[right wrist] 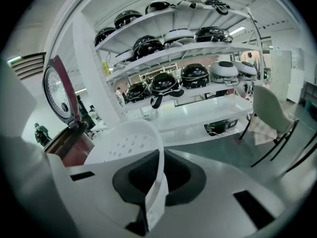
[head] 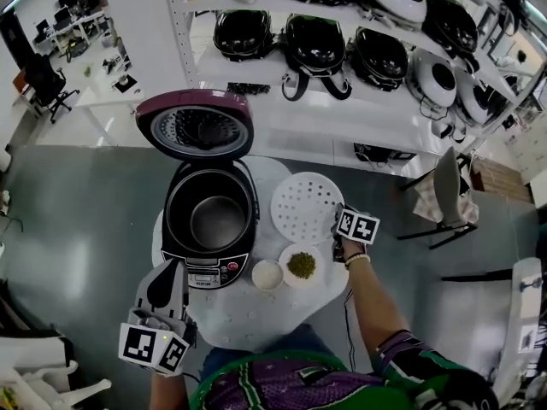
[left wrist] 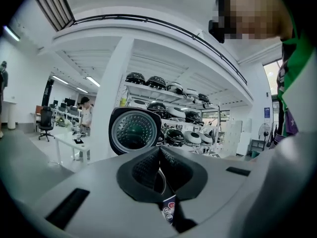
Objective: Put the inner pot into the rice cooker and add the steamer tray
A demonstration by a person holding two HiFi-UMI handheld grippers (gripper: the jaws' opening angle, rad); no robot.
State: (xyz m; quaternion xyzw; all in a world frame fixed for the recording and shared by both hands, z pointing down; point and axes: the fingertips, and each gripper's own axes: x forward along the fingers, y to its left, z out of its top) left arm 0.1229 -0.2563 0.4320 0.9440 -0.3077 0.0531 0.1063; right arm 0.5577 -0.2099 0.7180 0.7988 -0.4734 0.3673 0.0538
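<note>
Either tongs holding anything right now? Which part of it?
The right tongs are shut on the white steamer tray, pinching its rim edge-on. The left tongs are closed with nothing between them, near the rice cooker's front.

A smooth grey floor [head: 77, 229] spreads around the small round white table [head: 248, 319], and behind it a white shelving unit [head: 282, 101] carries rows of black and white cookers [head: 314, 45]. Off to the left stand white desks [head: 102, 84] with monitors and a black office chair [head: 47, 84], while a pale folding chair [head: 449, 195] sits to the right. A broad white pillar [left wrist: 111, 98] rises to a white ceiling lit by long strip lights [left wrist: 92, 81].
</note>
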